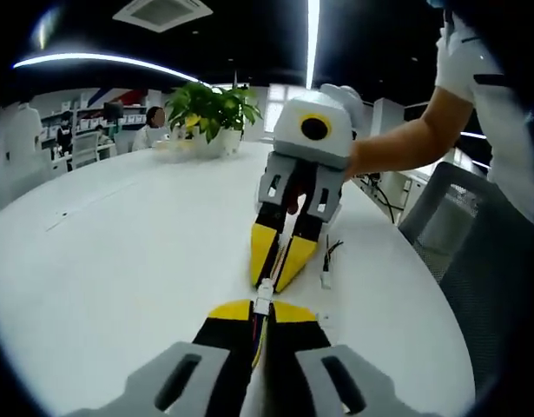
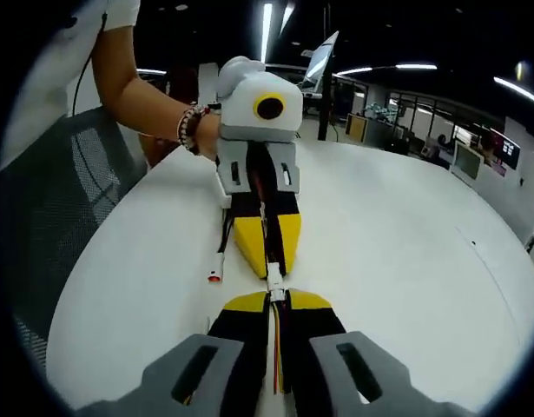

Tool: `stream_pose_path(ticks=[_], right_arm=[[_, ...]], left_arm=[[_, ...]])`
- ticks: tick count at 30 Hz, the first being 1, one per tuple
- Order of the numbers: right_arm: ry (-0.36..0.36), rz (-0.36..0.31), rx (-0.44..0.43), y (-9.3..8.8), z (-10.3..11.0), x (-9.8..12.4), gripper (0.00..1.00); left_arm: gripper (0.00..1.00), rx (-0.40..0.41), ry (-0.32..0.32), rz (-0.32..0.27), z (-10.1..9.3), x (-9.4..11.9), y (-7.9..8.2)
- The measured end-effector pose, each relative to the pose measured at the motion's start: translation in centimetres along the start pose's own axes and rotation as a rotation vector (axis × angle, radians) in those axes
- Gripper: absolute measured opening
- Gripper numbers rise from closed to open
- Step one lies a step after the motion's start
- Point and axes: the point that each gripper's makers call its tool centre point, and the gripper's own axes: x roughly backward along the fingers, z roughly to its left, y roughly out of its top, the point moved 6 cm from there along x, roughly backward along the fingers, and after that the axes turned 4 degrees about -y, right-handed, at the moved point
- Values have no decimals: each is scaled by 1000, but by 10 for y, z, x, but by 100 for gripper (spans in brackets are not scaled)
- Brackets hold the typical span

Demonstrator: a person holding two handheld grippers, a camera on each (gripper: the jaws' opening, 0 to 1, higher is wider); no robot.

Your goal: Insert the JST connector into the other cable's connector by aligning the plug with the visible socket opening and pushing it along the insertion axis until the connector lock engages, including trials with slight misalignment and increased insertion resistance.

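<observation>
Low in the left gripper view, left claw (image 1: 263, 306) pinches its white JST connector (image 1: 264, 299); right claw (image 1: 280, 271) clamps the mating connector (image 2: 274, 280), tips meeting mid-frame (insertion underway, I judge). Next: push straight above the tabletop (image 1: 119, 252).

A potted plant (image 1: 211, 111) stands at the far edge of the white desk (image 1: 119, 243); a grey mesh chair (image 2: 49, 208) sits beside it.

We look for lettering, we find none legible, nothing on the cables between the fingers, nothing on anything beyond them
</observation>
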Motion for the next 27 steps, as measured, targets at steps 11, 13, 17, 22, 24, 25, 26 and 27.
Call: stream_pose_path(ticks=[11, 13, 17, 22, 24, 25, 26, 27], right_arm=[[-20, -10, -42, 1, -1, 0, 3], [-21, -14, -33, 1, -1, 1, 3], [-54, -34, -54, 2, -1, 1, 4], [-75, -35, -75, -2, -3, 1, 6], [-75, -40, -97, -2, -3, 3, 13], [-78, -45, -104, -1, -3, 5, 15], [-83, -52, -106, -1, -4, 7, 15], [-87, -56, -110, -1, -5, 9, 13]], left_arm=[[0, -5, 7, 1, 4, -1, 1], [0, 8, 10, 0, 5, 0, 1], [0, 18, 18, -15, 7, 1, 2], [0, 76, 29, -39, 57, 9, -20], [1, 95, 39, -74, 48, 12, -11], [4, 96, 48, -81, 48, 12, -9], [6, 100, 54, -85, 49, 12, -8], [8, 100, 60, -83, 45, 13, -6]])
